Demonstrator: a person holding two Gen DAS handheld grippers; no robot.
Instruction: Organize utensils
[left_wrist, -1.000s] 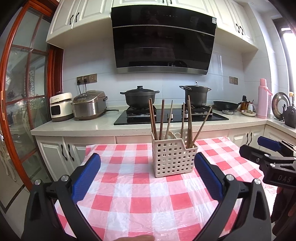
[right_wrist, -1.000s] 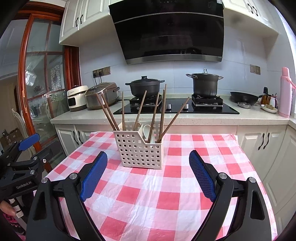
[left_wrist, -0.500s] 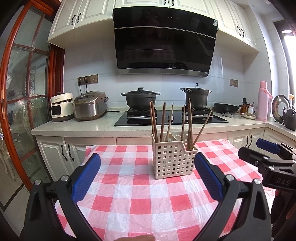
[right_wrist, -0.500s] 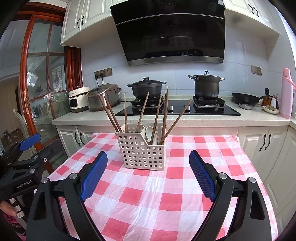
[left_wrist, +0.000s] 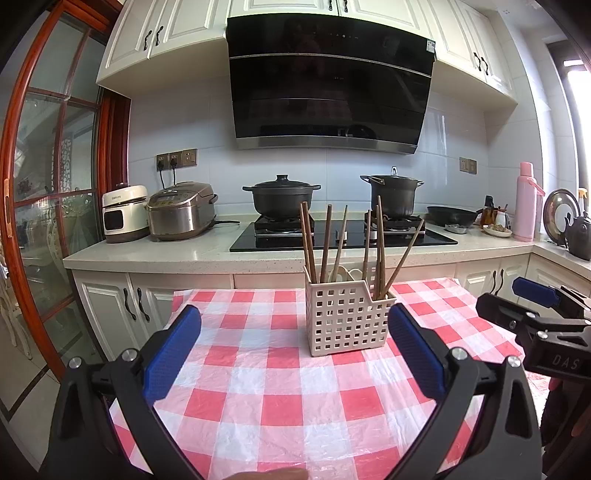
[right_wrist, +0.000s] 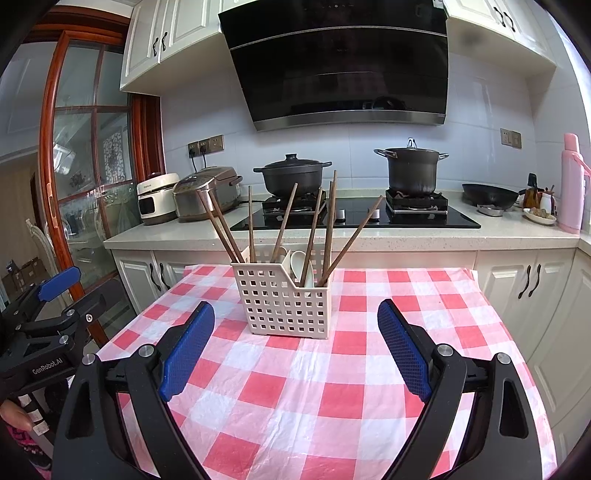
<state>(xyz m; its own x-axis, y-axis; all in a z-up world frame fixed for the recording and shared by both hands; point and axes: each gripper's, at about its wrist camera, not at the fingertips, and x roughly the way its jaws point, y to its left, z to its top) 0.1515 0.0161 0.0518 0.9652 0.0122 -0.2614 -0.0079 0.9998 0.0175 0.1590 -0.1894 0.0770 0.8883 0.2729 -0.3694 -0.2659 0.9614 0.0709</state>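
Observation:
A cream perforated utensil basket (left_wrist: 347, 319) (right_wrist: 282, 301) stands on the red-and-white checked tablecloth (left_wrist: 280, 402) (right_wrist: 314, 398). Several brown chopsticks (left_wrist: 327, 243) (right_wrist: 282, 221) lean upright in it, and white spoons (right_wrist: 297, 263) lie low inside. My left gripper (left_wrist: 293, 349) is open, held back from the basket with nothing between its blue pads. My right gripper (right_wrist: 295, 347) is open too, empty, facing the basket from the other side. Each gripper shows at the edge of the other's view: the right gripper (left_wrist: 539, 314), the left gripper (right_wrist: 51, 306).
Behind the table runs a counter (left_wrist: 155, 254) with two rice cookers (left_wrist: 181, 212), a black hob (left_wrist: 343, 238) with two dark pots (left_wrist: 280, 197) and a pink flask (left_wrist: 528, 203). White cabinets (right_wrist: 524, 280) stand close to the table's far and right edges.
Both views have drifted slightly, with the basket sitting a little lower and closer in each frame. Both grippers stay open and empty.

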